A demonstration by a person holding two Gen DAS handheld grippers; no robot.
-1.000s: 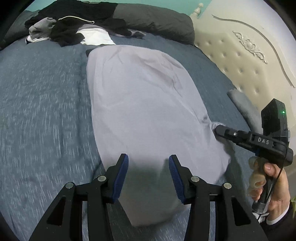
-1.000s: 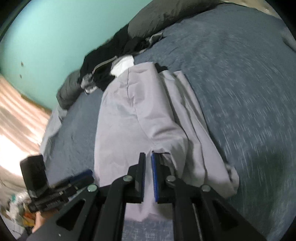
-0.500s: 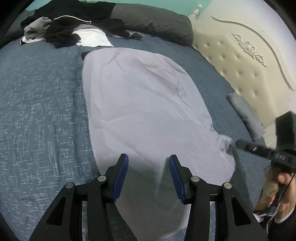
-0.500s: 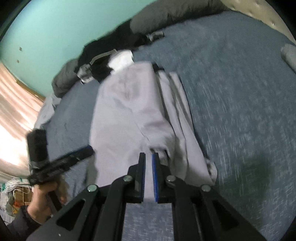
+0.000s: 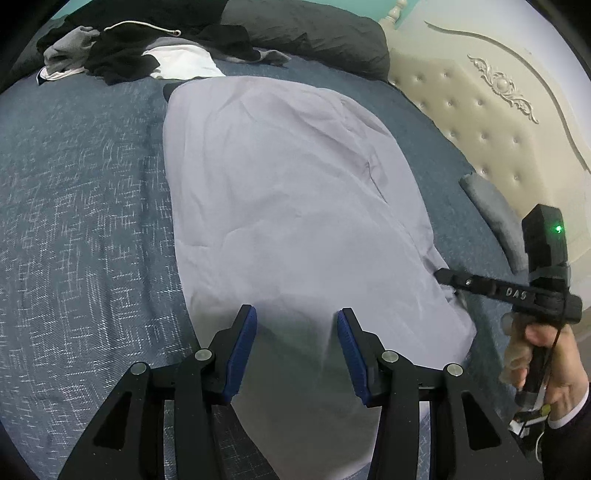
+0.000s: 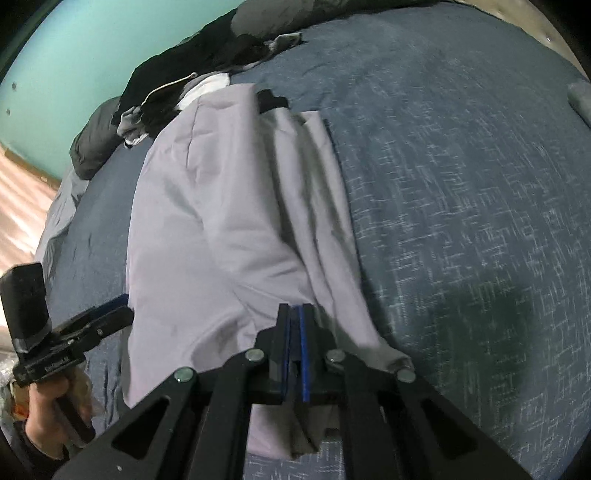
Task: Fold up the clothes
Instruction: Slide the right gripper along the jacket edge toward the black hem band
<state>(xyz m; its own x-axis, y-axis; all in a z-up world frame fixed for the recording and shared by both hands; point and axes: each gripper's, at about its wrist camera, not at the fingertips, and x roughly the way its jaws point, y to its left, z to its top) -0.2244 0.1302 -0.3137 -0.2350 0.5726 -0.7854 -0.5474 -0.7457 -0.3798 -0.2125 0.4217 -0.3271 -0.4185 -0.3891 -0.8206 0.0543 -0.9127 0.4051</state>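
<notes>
**Right edge being gripped again**

The lilac garment (image 5: pixel 288 206) is lying lengthwise on the blue bed (image 5: pixel 81 192), its right side doubled inward. The right gripper (image 6: pixel 295 314), lifted clear half a second ago, is now pinching that folded edge shut; the left gripper (image 5: pixel 295 332) is hovering, jaws spread, over the near hem. Only the right wrist view is showing the stacked pleats; the left is showing a smooth top.

The garment (image 5: pixel 288 206) lies lengthwise on the bed cover (image 5: pixel 81 206), flat. Behind its far end sits a heap of clothes (image 5: pixel 125 51), with a long pillow (image 5: pixel 310 33) behind and to the right of it. The headboard (image 5: pixel 495 107) stands along the bed's right side; a small folded cloth (image 5: pixel 491 218) lies on the cover beside it, apart from the garment.
</notes>
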